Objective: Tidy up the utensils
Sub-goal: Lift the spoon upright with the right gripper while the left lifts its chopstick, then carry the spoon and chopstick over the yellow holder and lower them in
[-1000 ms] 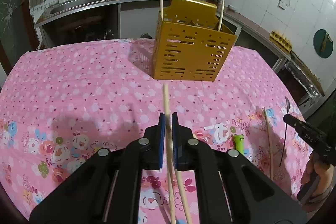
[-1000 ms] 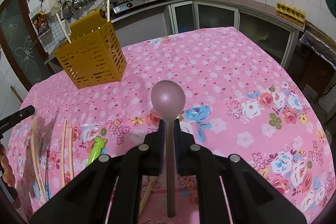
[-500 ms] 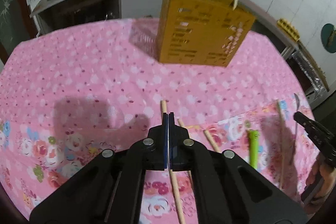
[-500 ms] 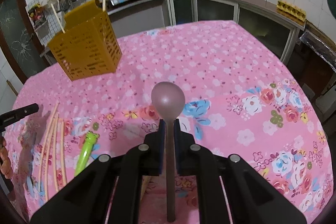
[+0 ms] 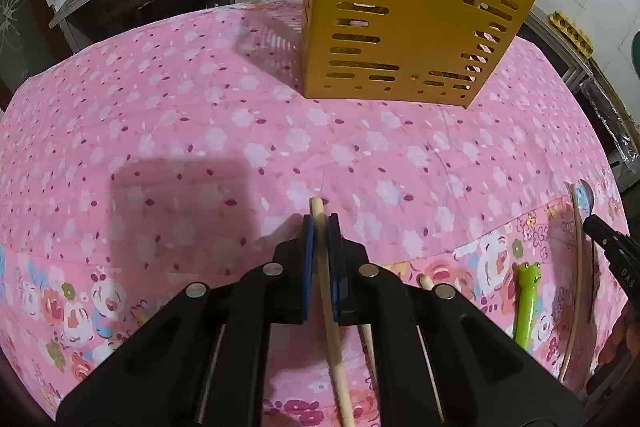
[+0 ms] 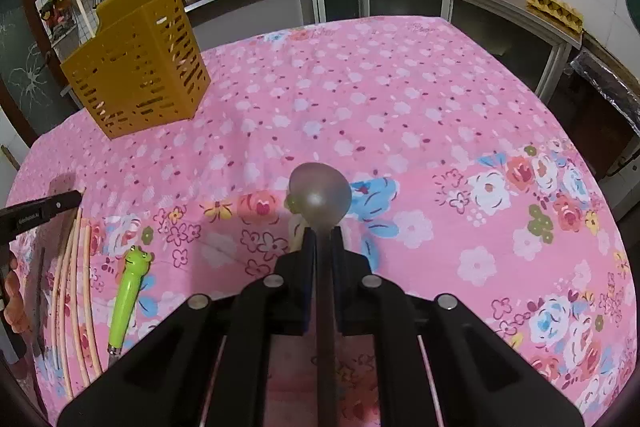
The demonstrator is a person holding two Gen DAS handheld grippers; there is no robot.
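My left gripper is shut on a pale wooden chopstick, low over the pink cloth; the tip pokes just past the blue pads. A second chopstick lies under its right finger. The yellow slotted utensil holder stands upright straight ahead, with chopsticks sticking out of it. My right gripper is shut on the handle of a metal spoon, bowl forward, above the flowered cloth. In the right wrist view the holder is at the far left.
A green frog-handled utensil and several loose chopsticks lie on the cloth between the two grippers. The left gripper's fingertip shows over them. A kitchen counter with stove and sink runs behind the table.
My left gripper has sunk and tipped down toward the cloth, closing in on the holder, and less chopstick sticks out in front. My right gripper has dropped a little with the spoon.
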